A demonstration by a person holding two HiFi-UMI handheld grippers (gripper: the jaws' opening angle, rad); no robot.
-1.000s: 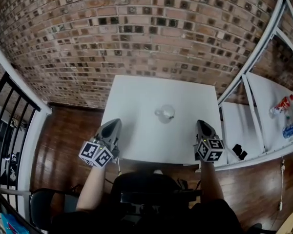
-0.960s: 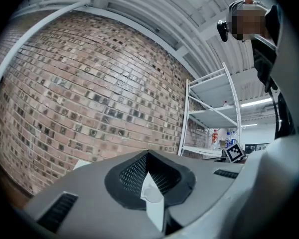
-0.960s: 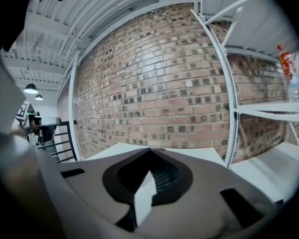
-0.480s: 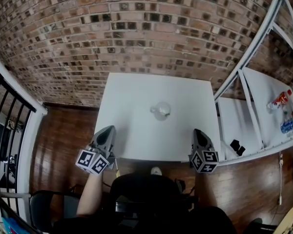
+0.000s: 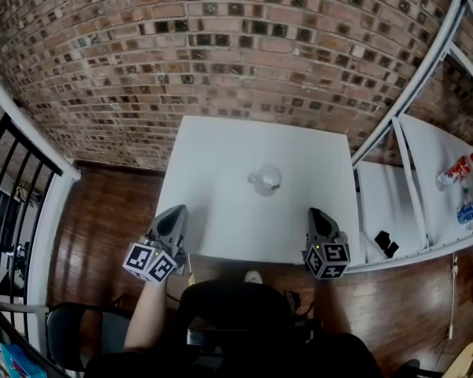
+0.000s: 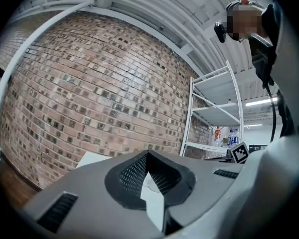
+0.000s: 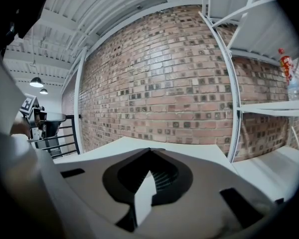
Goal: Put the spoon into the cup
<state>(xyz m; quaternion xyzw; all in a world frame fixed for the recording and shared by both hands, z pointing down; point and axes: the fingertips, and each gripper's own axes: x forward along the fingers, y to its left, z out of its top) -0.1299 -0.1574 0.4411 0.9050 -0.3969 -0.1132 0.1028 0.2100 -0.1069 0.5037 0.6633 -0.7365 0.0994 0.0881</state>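
Observation:
A clear glass cup with a small handle stands near the middle of the white table. I see no spoon in any view; the cup is too small to show what it holds. My left gripper hangs over the table's near left edge, jaws together with nothing in them. My right gripper sits over the near right edge, also shut and empty. Both point towards the brick wall, well short of the cup.
A brick wall backs the table. A white metal shelf unit stands at the right with bottles and a small black object. A black railing runs at the left over wooden floor.
Both grippers have drawn back slightly towards the table's near edge, the right one also shifting a little left. The cup has not moved.

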